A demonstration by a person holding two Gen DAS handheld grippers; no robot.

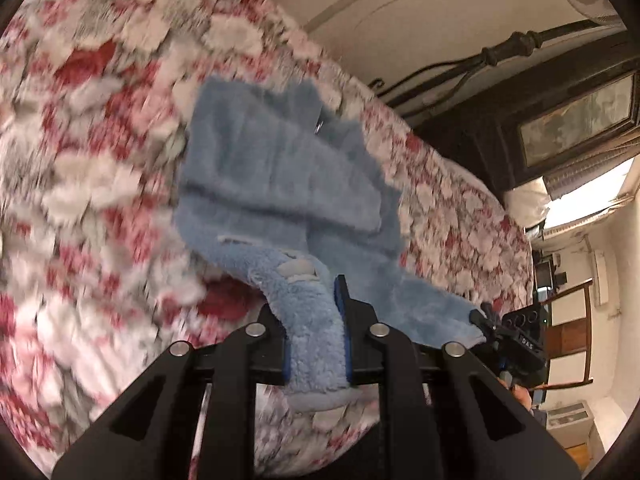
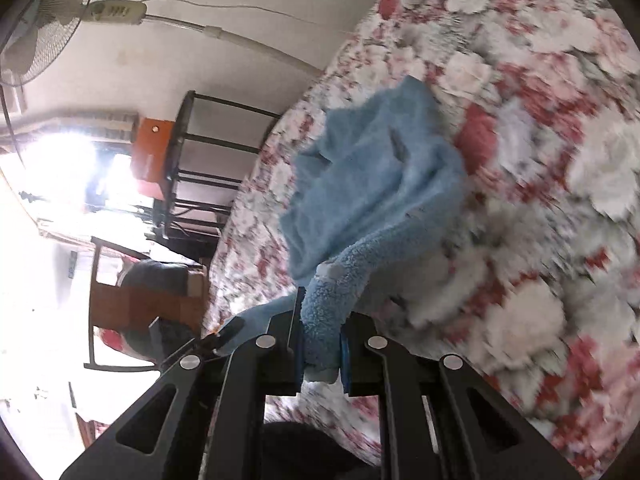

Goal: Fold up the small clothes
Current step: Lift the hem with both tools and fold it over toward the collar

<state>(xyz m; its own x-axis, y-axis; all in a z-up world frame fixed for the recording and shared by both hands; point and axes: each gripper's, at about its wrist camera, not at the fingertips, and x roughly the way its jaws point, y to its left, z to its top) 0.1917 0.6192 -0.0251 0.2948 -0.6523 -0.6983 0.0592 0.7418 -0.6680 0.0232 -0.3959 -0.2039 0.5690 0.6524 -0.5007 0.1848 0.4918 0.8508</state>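
Note:
A fluffy light-blue garment (image 1: pixel 276 168) hangs lifted over the floral bedspread (image 1: pixel 88 128), held at two corners. My left gripper (image 1: pixel 318 320) is shut on one bunched fleece edge, which runs back between its blue pads. In the left wrist view the right gripper (image 1: pixel 486 322) shows at the lower right, pinching the garment's other corner. In the right wrist view the right gripper (image 2: pixel 322 336) is shut on a rolled strip of the blue garment (image 2: pixel 380 168), and the left gripper (image 2: pixel 224 334) appears at the lower left holding the far corner. The rest of the cloth drapes down, rumpled.
The floral bedspread (image 2: pixel 540 160) fills most of both views. A standing fan (image 2: pixel 36 24) and a dark metal bed frame (image 2: pixel 188 160) stand beyond the bed's edge. A wooden chair (image 2: pixel 116 300) and a dark cabinet (image 1: pixel 560 120) stand in the room.

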